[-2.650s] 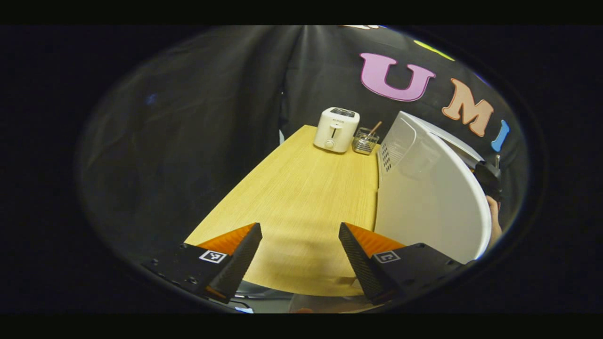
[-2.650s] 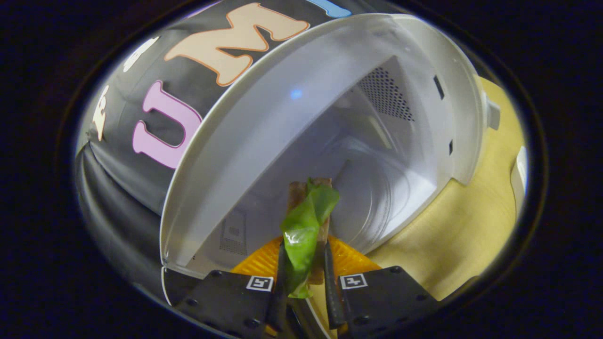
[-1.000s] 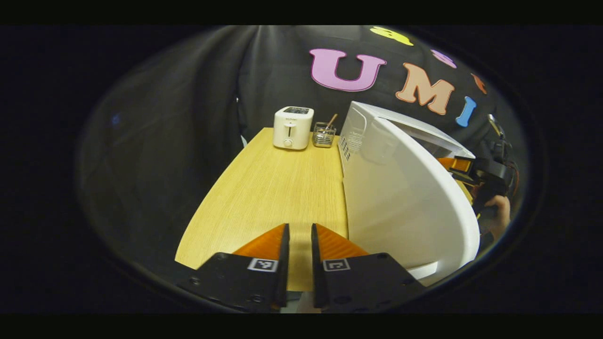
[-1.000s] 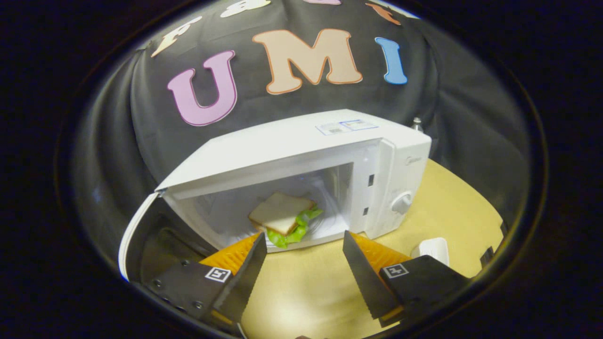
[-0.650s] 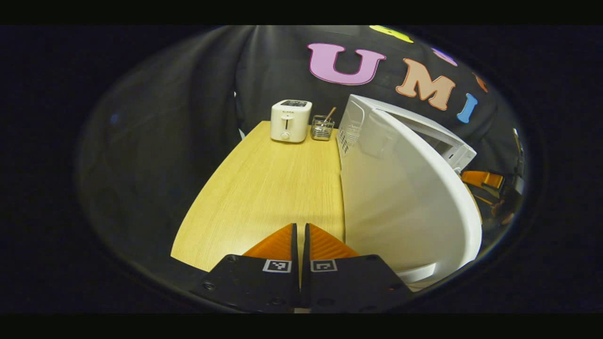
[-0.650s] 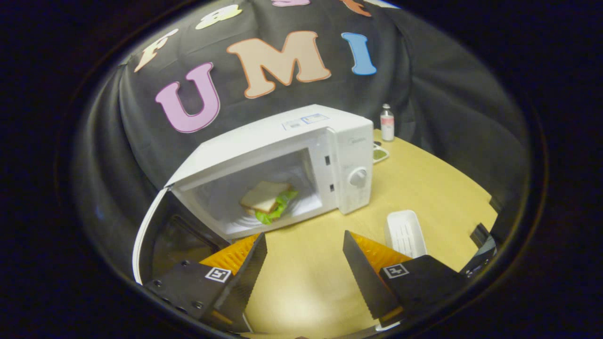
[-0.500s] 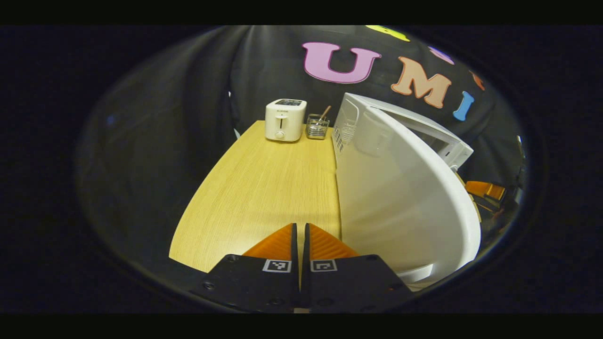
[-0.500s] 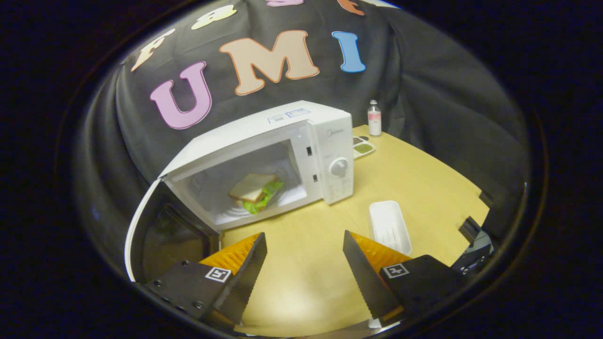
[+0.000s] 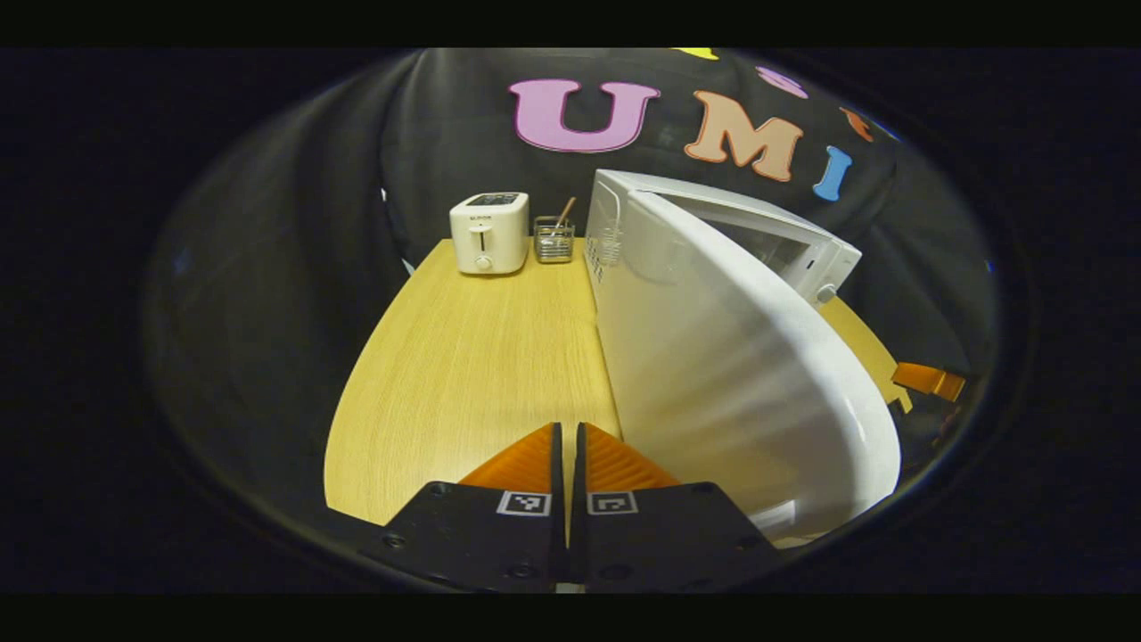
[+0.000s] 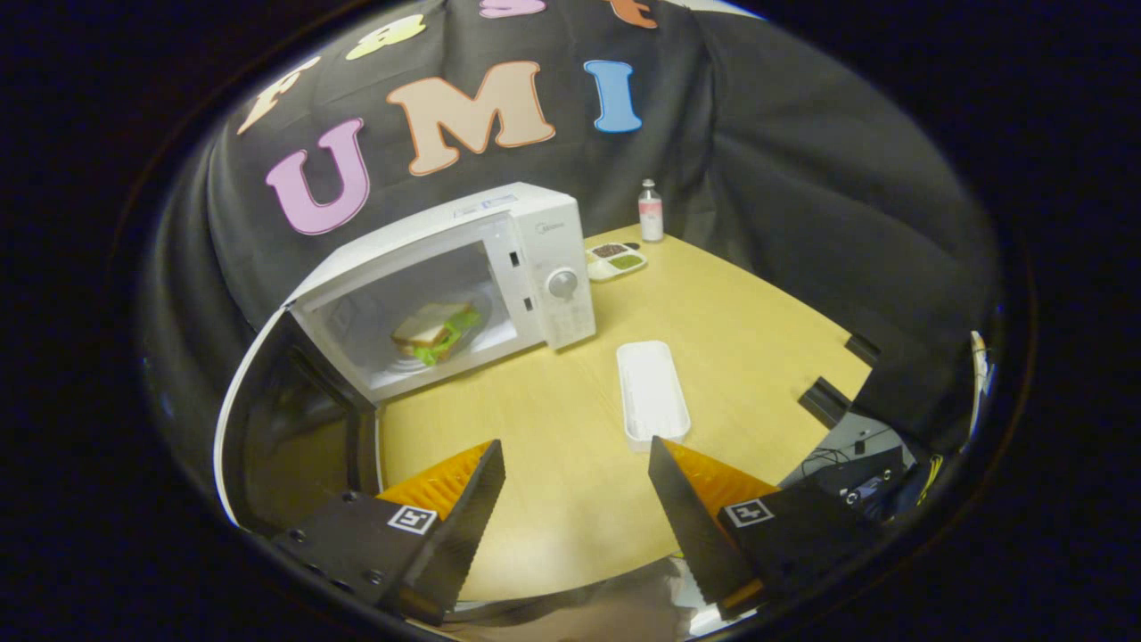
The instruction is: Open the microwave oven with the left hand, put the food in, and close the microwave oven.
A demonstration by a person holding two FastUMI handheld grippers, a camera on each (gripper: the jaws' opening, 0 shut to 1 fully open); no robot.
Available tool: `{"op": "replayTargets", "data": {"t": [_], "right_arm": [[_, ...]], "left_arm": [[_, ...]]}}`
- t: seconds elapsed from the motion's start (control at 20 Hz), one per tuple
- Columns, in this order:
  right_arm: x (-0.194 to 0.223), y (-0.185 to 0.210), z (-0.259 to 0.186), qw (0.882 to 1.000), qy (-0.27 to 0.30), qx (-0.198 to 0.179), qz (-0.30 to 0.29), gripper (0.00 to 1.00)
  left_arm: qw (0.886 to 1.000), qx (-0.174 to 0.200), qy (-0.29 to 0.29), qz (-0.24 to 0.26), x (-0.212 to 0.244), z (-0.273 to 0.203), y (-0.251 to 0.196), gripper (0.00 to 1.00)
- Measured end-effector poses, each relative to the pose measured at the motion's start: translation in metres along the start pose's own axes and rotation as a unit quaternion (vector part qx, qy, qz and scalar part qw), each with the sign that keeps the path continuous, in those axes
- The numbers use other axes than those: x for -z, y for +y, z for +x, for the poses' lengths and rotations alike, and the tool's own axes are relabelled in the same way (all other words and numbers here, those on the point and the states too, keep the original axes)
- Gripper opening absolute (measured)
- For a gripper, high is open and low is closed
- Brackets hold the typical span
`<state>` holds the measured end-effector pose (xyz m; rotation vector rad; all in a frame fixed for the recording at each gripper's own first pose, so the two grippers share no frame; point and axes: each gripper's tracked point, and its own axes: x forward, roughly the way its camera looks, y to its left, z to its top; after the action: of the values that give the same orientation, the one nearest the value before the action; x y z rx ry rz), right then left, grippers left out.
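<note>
Inside the microwave (image 10: 499, 267) the sandwich (image 10: 434, 332) sits on the turntable, door (image 9: 731, 383) wide open. Left gripper (image 9: 567, 464) has its fingers pressed together, empty, just outside the door's outer face, likely set to push it closed. Right gripper (image 10: 575, 499) gapes wide, empty, backed off over the table (image 10: 731, 357), clear of the swing.
</note>
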<state>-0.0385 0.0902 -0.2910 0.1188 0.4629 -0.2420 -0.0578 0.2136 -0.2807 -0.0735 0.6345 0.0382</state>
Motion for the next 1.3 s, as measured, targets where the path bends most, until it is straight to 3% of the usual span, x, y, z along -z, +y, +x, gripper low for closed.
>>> {"op": "replayTargets", "data": {"t": [0.05, 0.1, 0.15, 0.2, 0.3, 0.35, 0.45, 0.5, 0.55, 0.6, 0.65, 0.7, 0.85, 0.9, 0.95, 1.3], "right_arm": [[0.002, -0.005, 0.001, 1.000, 0.005, 0.001, 0.004, 0.92], [0.005, -0.011, 0.001, 1.000, 0.012, 0.001, 0.011, 1.00], [0.006, -0.014, 0.002, 1.000, 0.019, -0.001, 0.020, 1.00], [0.006, -0.018, 0.004, 0.999, 0.022, -0.003, 0.024, 0.92], [-0.002, -0.027, 0.009, 1.000, 0.018, -0.008, 0.019, 0.92], [-0.007, -0.034, 0.012, 1.000, 0.015, -0.010, 0.013, 1.00], [-0.018, -0.046, 0.017, 1.000, 0.013, -0.017, 0.005, 1.00], [-0.025, -0.054, 0.020, 1.000, 0.011, -0.019, 0.001, 0.92], [-0.034, -0.063, 0.022, 1.000, 0.006, -0.020, -0.004, 0.92], [-0.044, -0.072, 0.025, 1.000, 0.000, -0.024, -0.005, 1.00], [-0.049, -0.080, 0.025, 1.000, -0.005, -0.027, -0.004, 0.92], [-0.058, -0.087, 0.027, 0.999, -0.009, -0.031, -0.003, 1.00], [-0.078, -0.102, 0.033, 0.999, -0.018, -0.045, -0.020, 1.00], [-0.086, -0.106, 0.035, 0.998, -0.025, -0.051, -0.027, 0.92], [-0.094, -0.111, 0.036, 0.997, -0.034, -0.057, -0.034, 1.00], [-0.116, -0.129, 0.043, 0.991, -0.047, -0.108, -0.072, 1.00]], "left_arm": [[1.000, -0.001, 0.002, 0.001, 0.000, 0.000, -0.002, 0.01], [1.000, -0.004, 0.004, 0.000, 0.001, 0.000, -0.003, 0.01], [1.000, -0.007, 0.006, -0.002, 0.001, 0.000, -0.005, 0.01], [1.000, -0.010, 0.007, -0.001, 0.000, -0.001, -0.009, 0.01], [1.000, -0.018, 0.005, 0.001, -0.003, -0.002, -0.017, 0.01], [1.000, -0.023, 0.004, 0.002, -0.005, -0.002, -0.022, 0.01], [0.999, -0.038, 0.007, 0.000, -0.006, -0.003, -0.035, 0.01], [0.999, -0.045, 0.008, -0.005, -0.006, -0.003, -0.042, 0.01], [0.999, -0.050, 0.007, -0.011, -0.007, -0.005, -0.050, 0.01], [0.998, -0.054, 0.007, -0.019, -0.007, -0.006, -0.059, 0.02], [0.998, -0.057, 0.006, -0.026, -0.008, -0.006, -0.070, 0.01], [0.998, -0.059, 0.004, -0.031, -0.009, -0.005, -0.080, 0.01], [0.997, -0.070, -0.003, -0.030, -0.010, -0.004, -0.110, 0.01], [0.997, -0.073, -0.005, -0.028, -0.010, -0.004, -0.121, 0.01], [0.997, -0.075, -0.006, -0.026, -0.010, -0.003, -0.131, 0.00], [0.996, -0.091, -0.014, -0.003, -0.015, 0.012, -0.191, 0.01]]}}
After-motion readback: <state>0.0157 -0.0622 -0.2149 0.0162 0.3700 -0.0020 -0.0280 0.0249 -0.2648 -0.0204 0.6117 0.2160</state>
